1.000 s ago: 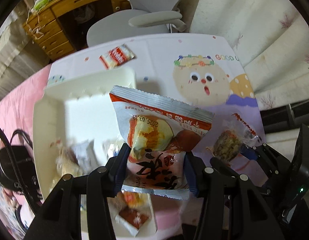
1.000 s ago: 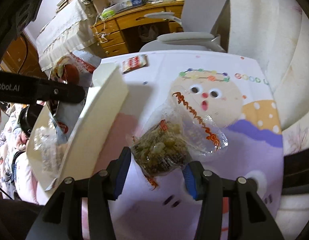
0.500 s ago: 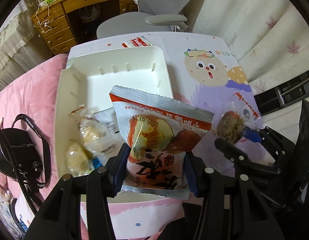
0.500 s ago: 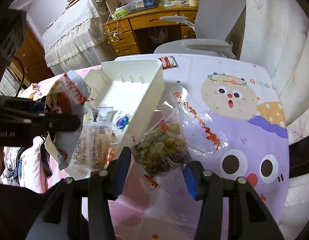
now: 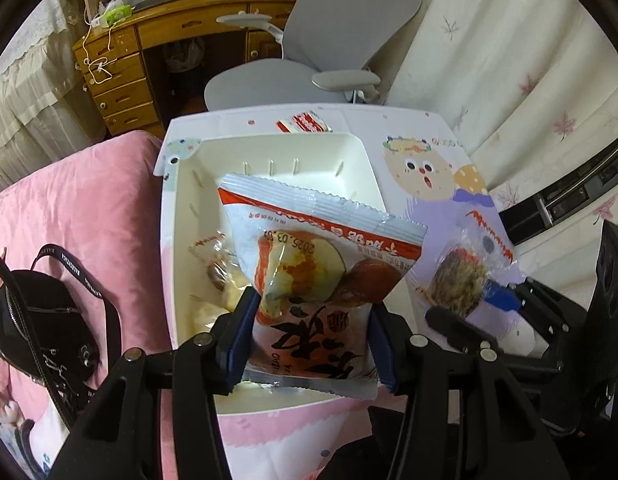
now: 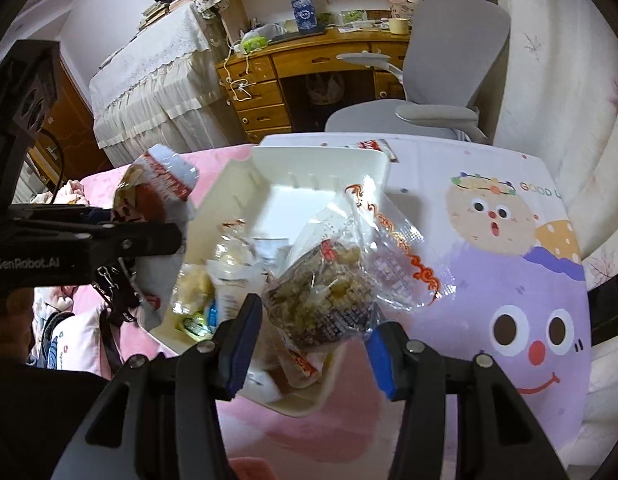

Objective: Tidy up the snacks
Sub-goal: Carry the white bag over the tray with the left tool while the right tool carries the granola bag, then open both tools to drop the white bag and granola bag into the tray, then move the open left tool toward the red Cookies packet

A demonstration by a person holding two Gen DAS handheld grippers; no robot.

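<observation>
My left gripper [image 5: 309, 336] is shut on a white and red snack bag [image 5: 313, 276] and holds it above the white bin [image 5: 269, 148]. My right gripper [image 6: 315, 336] is shut on a clear packet of a brown-green grain cake [image 6: 325, 300], held over the bin's [image 6: 321, 156] right side. The bin holds several small wrapped snacks [image 6: 213, 292]. The right gripper and its packet [image 5: 461, 284] show at the right of the left wrist view. The left gripper with its bag [image 6: 157, 196] shows at the left of the right wrist view.
A small red and white packet [image 5: 305, 122] lies on the cartoon tablecloth [image 6: 509, 240] behind the bin. A grey office chair [image 5: 329, 48] and a wooden desk [image 5: 157, 40] stand beyond. A pink cushion with a black bag [image 5: 37, 316] is to the left.
Both grippers have risen and pulled back with their packets. The right one has moved left, from beside the bin to over it. The bin now shows whole from above.
</observation>
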